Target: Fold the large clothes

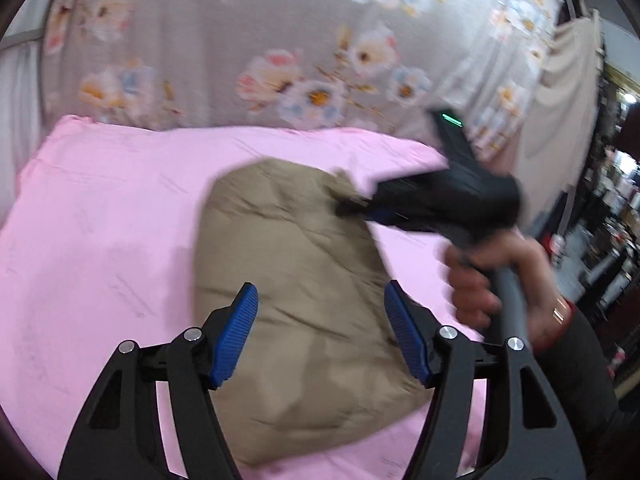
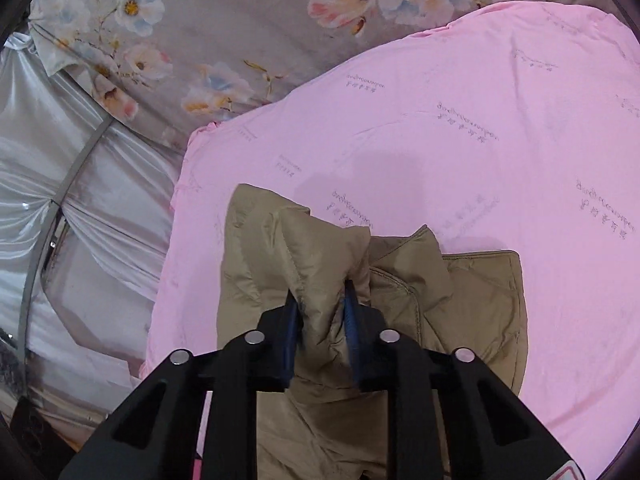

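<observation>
A tan padded jacket (image 1: 296, 280) lies folded into a rough bundle on a pink sheet (image 1: 100, 220). My left gripper (image 1: 320, 320) is open and empty, its blue pads (image 1: 236, 332) hovering just above the near part of the jacket. In the left wrist view my right gripper (image 1: 352, 204) reaches in from the right, held by a hand (image 1: 496, 280), its tip at the jacket's far edge. In the right wrist view my right gripper (image 2: 322, 312) is shut on a bunched fold of the jacket (image 2: 320, 256), which lies on the pink sheet (image 2: 480, 140).
A grey floral bedspread (image 1: 280, 40) lies beyond the pink sheet and also shows in the right wrist view (image 2: 200, 40). A silvery satin drape (image 2: 80, 200) hangs at the bed's left edge. Cluttered shelves (image 1: 616, 240) stand at the far right.
</observation>
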The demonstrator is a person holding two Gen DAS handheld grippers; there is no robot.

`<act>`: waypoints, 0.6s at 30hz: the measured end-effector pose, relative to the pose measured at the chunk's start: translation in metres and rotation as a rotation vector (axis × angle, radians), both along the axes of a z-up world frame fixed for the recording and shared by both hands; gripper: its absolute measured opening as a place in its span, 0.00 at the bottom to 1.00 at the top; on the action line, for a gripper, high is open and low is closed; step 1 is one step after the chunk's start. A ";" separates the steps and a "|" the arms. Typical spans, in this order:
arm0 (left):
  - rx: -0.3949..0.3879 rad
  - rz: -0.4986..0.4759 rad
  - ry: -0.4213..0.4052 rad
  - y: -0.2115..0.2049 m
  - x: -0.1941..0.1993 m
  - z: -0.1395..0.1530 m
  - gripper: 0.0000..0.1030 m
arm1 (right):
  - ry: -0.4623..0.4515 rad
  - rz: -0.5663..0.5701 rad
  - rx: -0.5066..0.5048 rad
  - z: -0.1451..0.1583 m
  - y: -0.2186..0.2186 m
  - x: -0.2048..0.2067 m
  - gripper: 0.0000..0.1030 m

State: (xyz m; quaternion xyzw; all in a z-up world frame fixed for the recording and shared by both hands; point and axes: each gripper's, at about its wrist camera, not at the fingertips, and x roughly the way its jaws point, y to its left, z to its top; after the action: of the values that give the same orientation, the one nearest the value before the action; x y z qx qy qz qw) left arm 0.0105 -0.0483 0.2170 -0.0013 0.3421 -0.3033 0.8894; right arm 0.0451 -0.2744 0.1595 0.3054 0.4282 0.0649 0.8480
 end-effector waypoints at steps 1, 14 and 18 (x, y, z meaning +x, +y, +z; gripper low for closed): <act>0.004 0.021 -0.010 0.002 0.010 0.003 0.59 | -0.035 -0.019 -0.021 0.007 -0.004 -0.012 0.10; 0.119 -0.006 0.201 -0.103 0.098 -0.073 0.45 | 0.013 -0.336 -0.153 -0.069 -0.062 -0.103 0.09; 0.160 0.033 0.192 -0.117 0.103 -0.100 0.45 | 0.023 -0.339 -0.215 -0.086 -0.058 -0.099 0.11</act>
State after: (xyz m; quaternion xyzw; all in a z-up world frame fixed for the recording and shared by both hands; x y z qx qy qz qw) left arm 0.1132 -0.1650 0.1166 0.0349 0.4485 -0.2590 0.8547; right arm -0.0539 -0.3328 0.0736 0.2813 0.3847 -0.1283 0.8697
